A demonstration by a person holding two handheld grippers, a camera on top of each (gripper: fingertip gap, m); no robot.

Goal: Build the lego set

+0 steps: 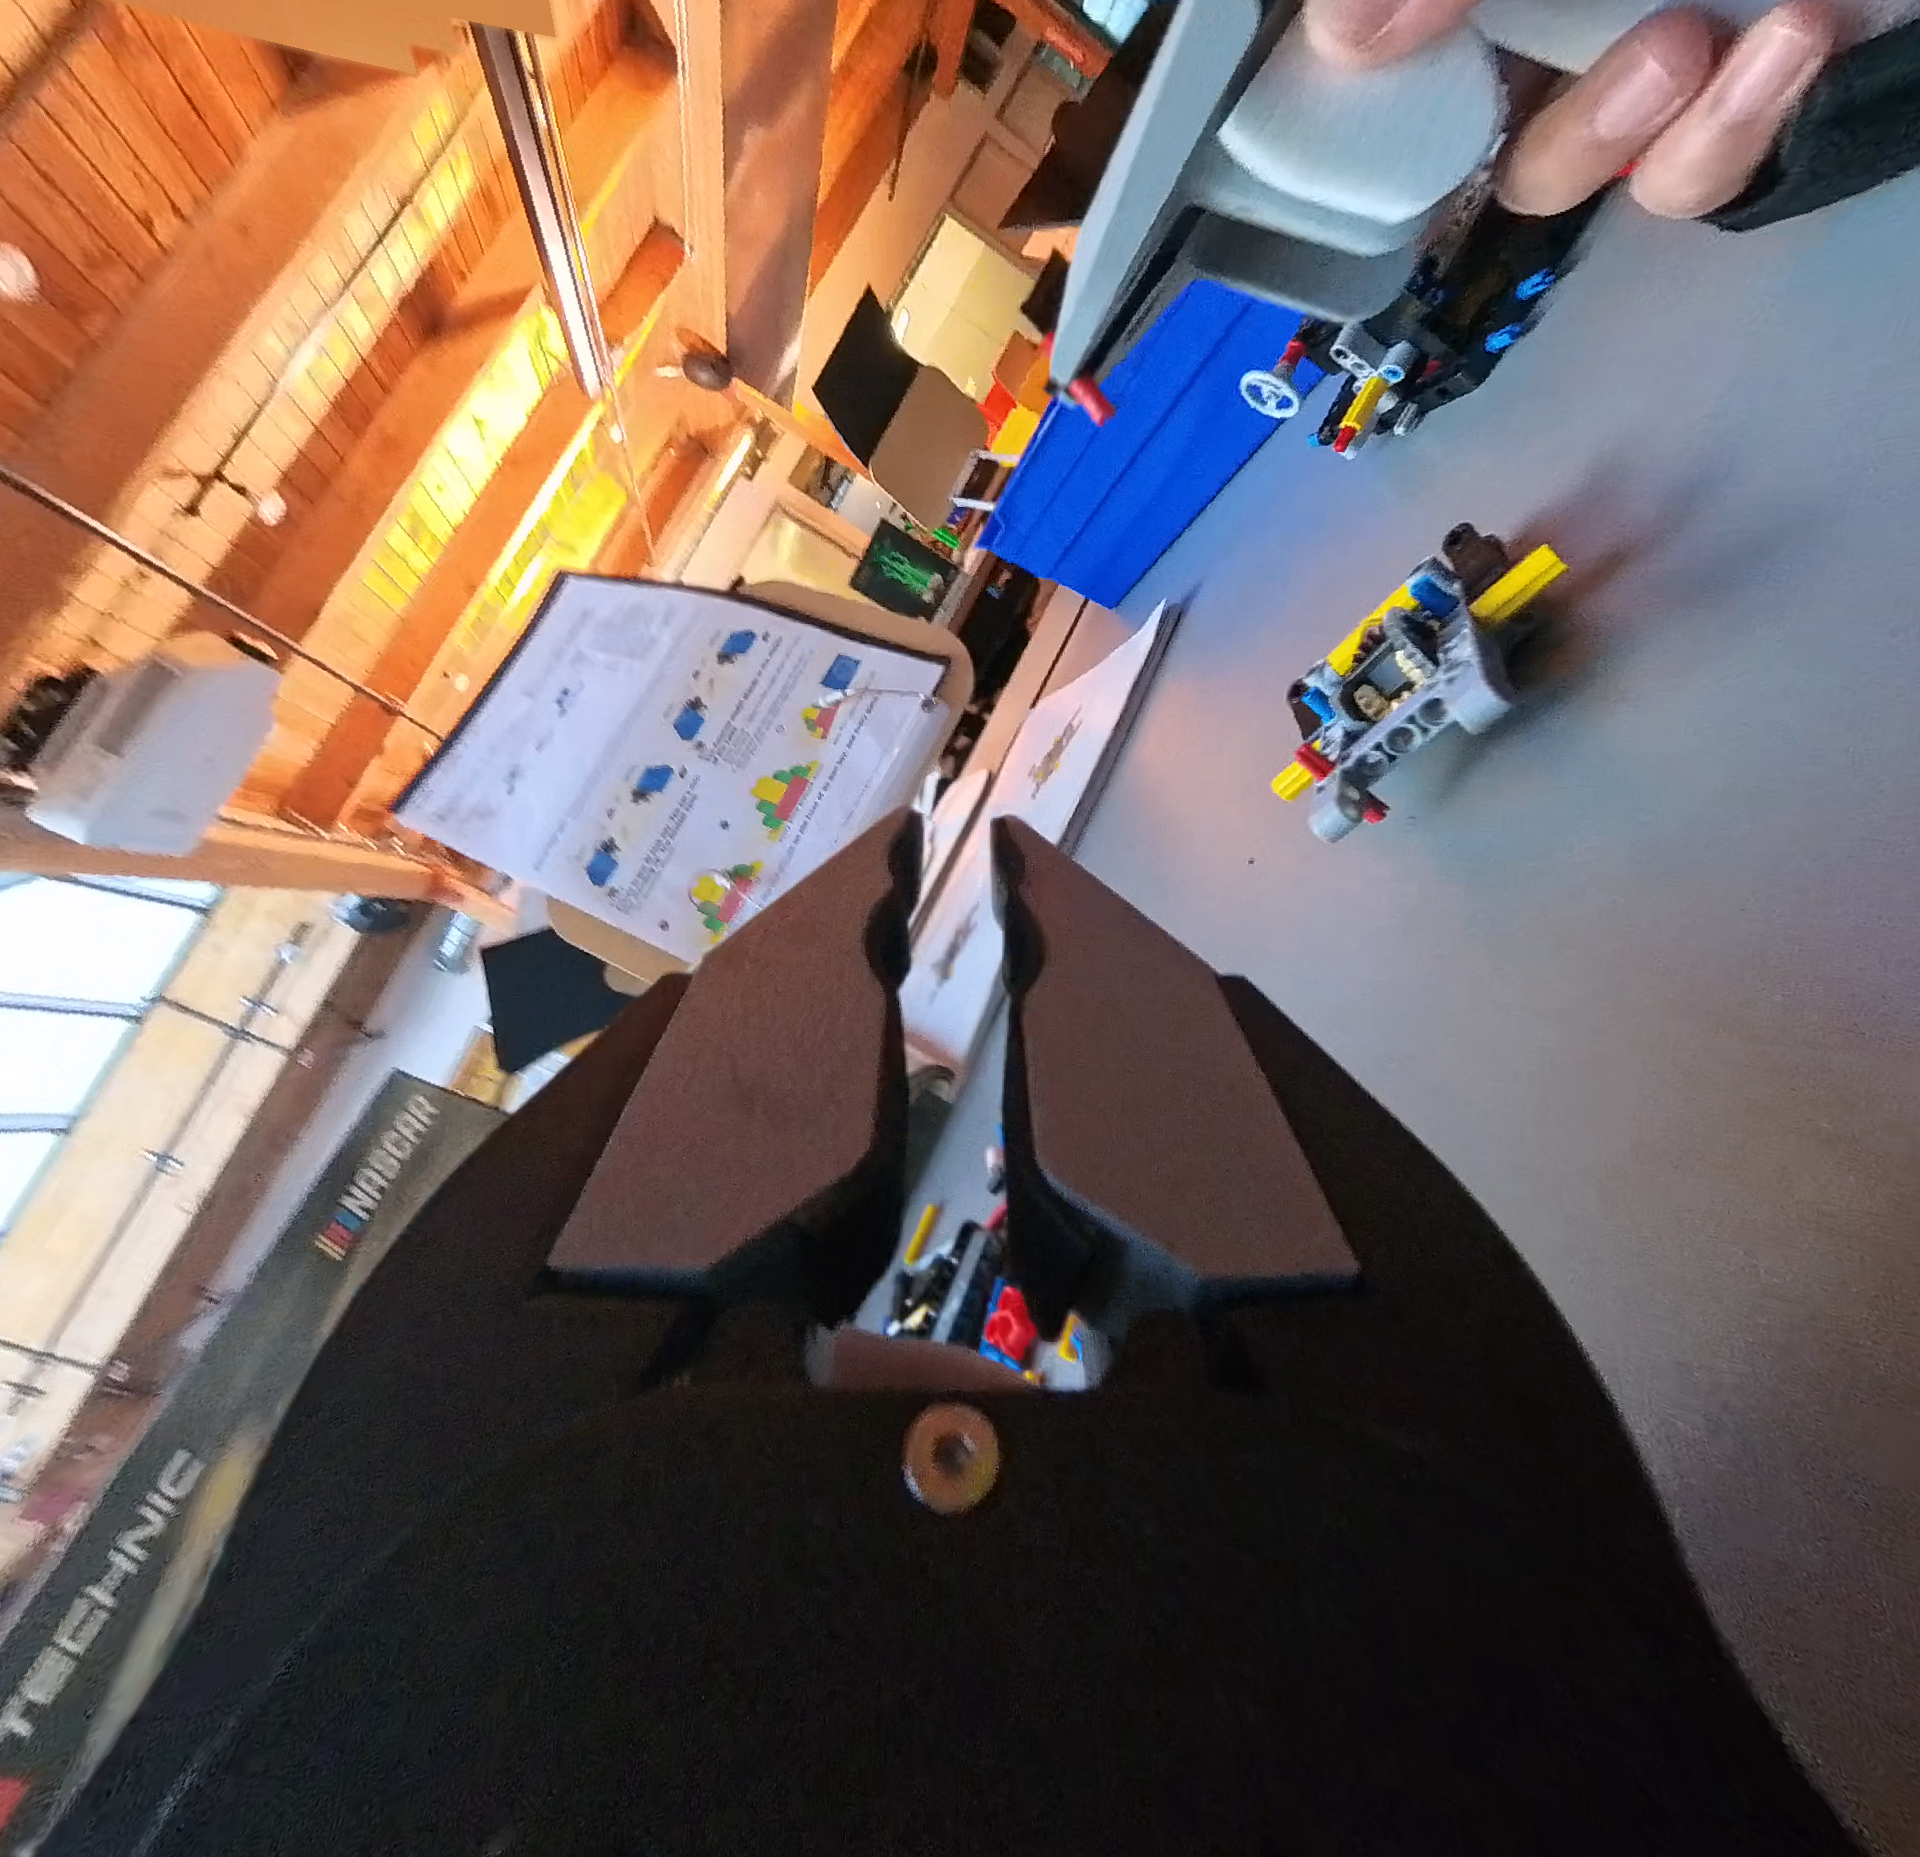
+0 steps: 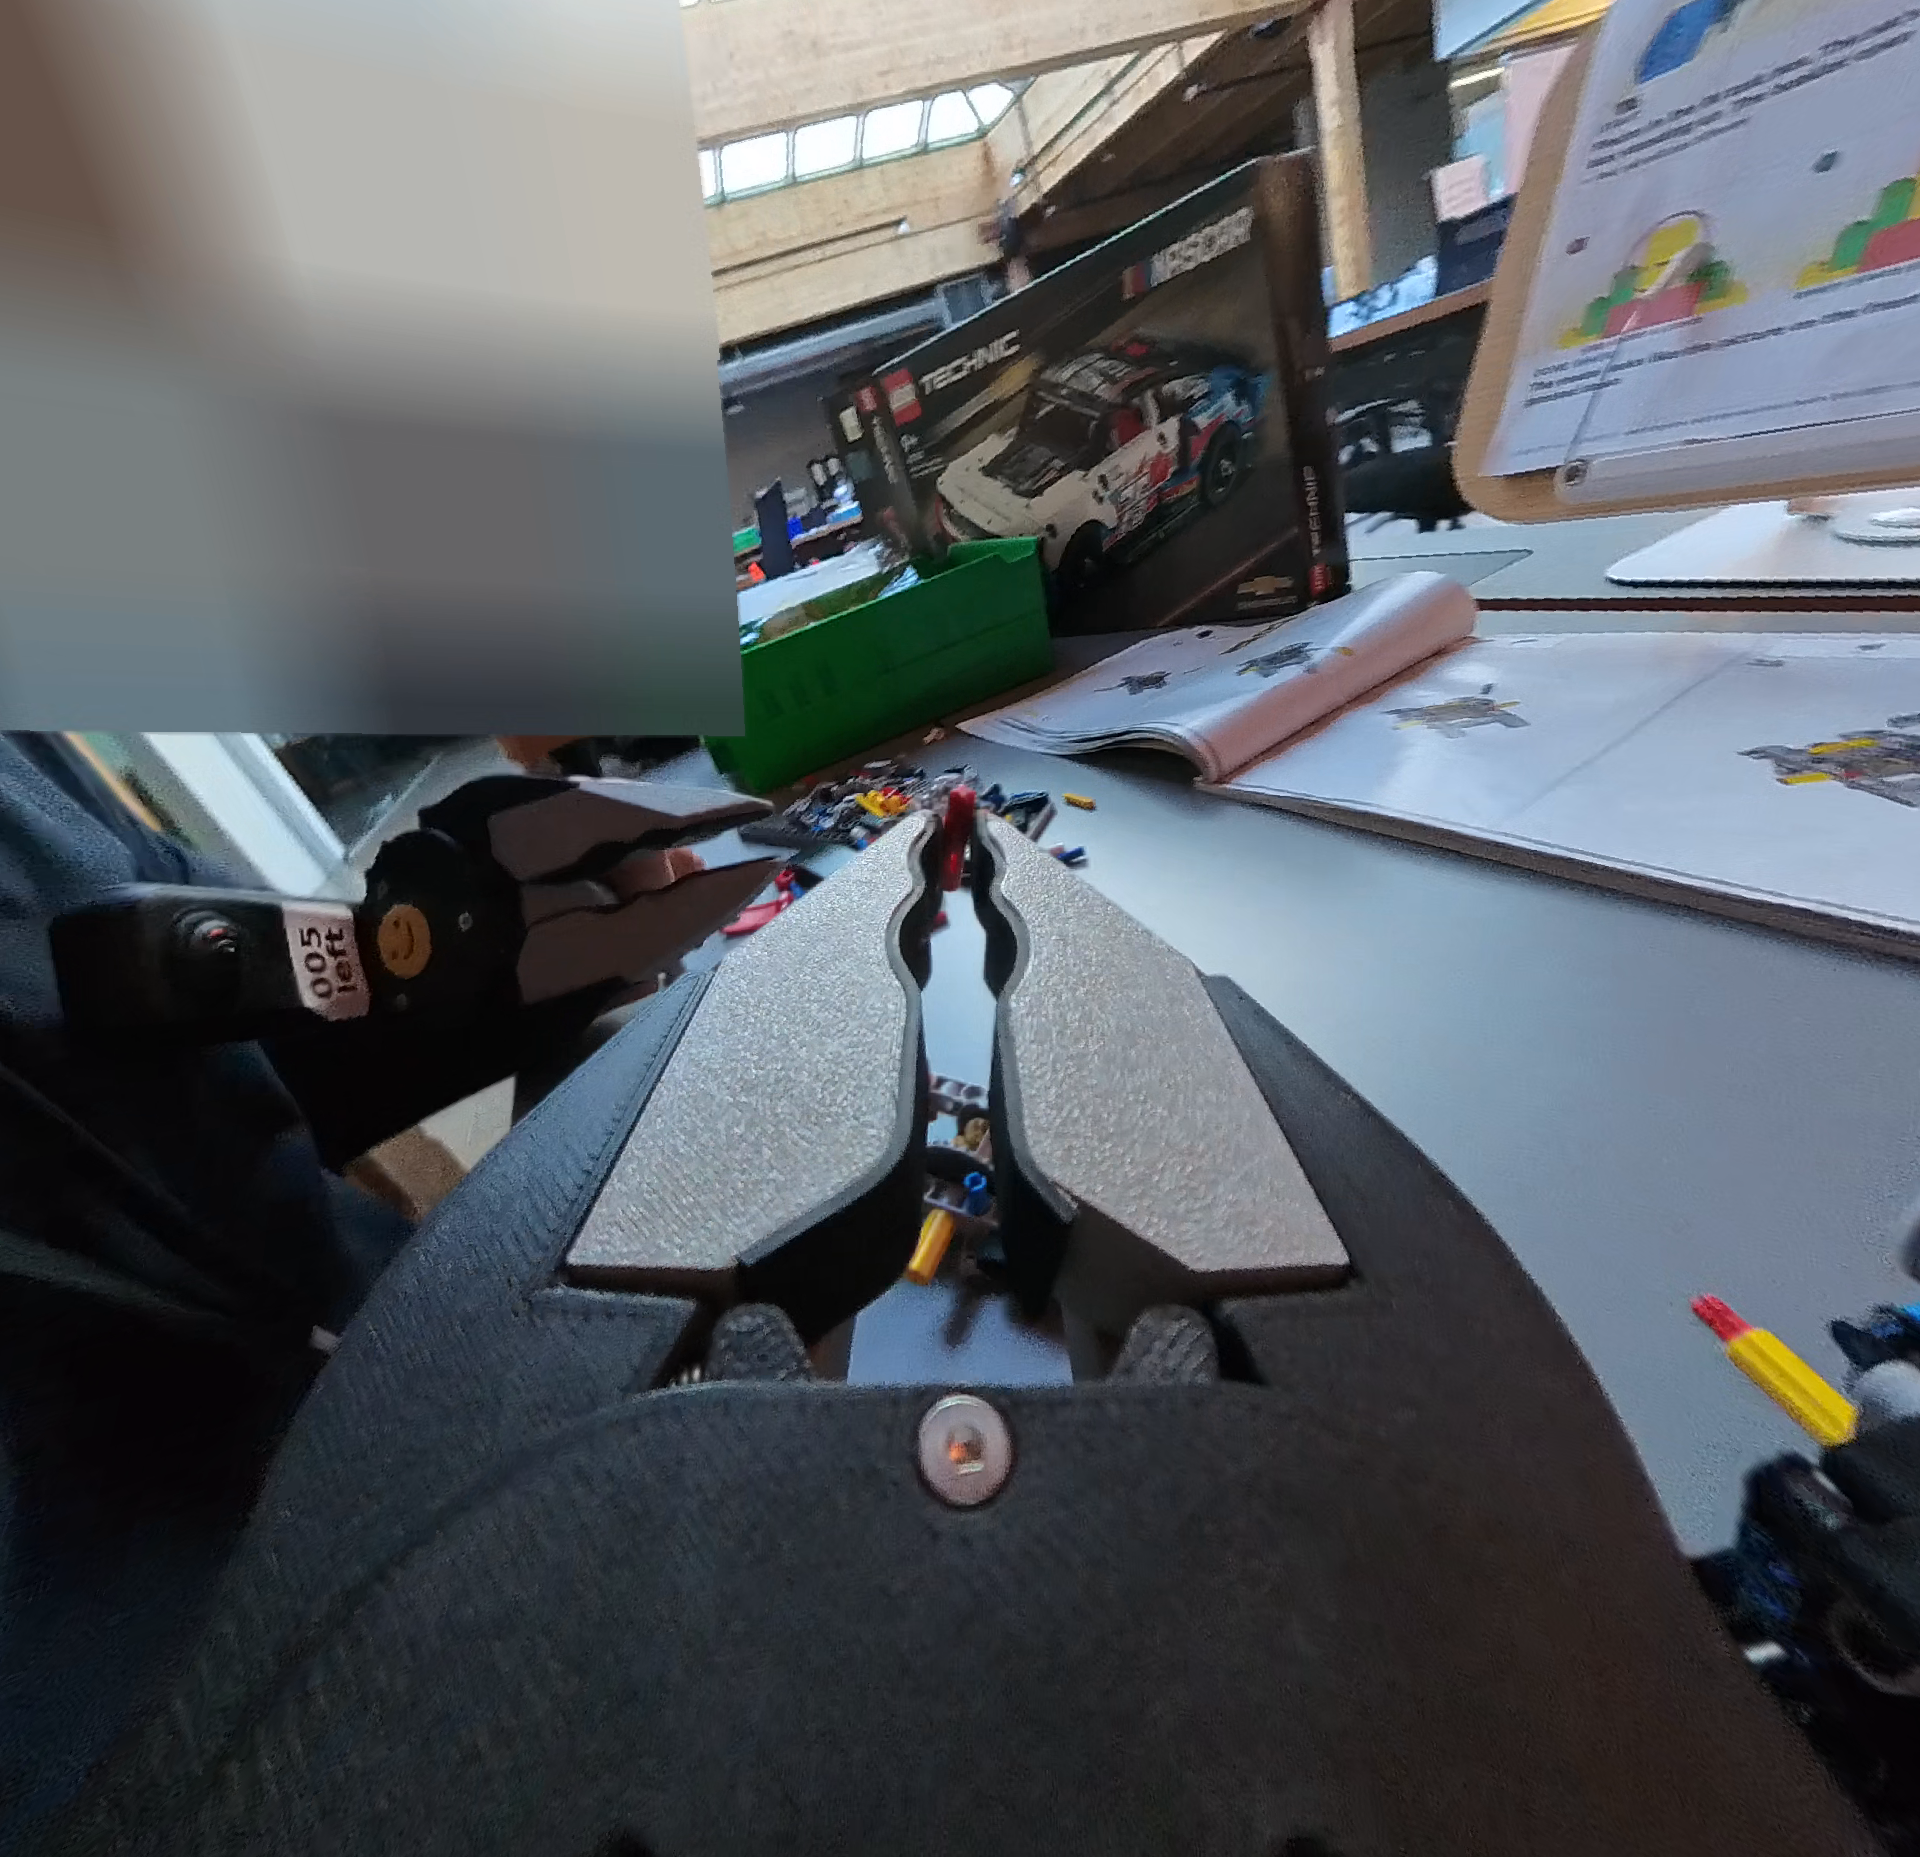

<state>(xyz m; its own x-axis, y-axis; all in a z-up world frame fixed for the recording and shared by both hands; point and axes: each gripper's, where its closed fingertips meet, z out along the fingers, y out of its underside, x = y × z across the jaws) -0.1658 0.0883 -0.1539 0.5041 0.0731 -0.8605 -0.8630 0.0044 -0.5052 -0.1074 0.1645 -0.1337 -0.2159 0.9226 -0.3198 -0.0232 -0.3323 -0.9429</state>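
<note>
My right gripper (image 2: 954, 843) is shut on a small red piece (image 2: 958, 818), pinched upright at the very fingertips and held above the grey table (image 2: 1455, 1059). In the left wrist view it is the grey gripper at the top right, in a person's hand, with the red piece (image 1: 1091, 401) at its tip. My left gripper (image 1: 954, 831) is tilted and lifted off the table. Its fingers stand a narrow gap apart with nothing between them. In the right wrist view it (image 2: 764, 833) is at the left, near a pile of loose small pieces (image 2: 883, 805).
A green bin (image 2: 904, 654), a dark box with a car picture (image 2: 1132, 425) and an open instruction booklet (image 2: 1507, 737) lie beyond. A sheet stands on a wooden stand (image 1: 675, 758). A blue bin (image 1: 1132, 467) and two part-built assemblies (image 1: 1413, 675) (image 1: 1444, 363) are on the table. Tip to tip, the grippers are about 10 cm apart.
</note>
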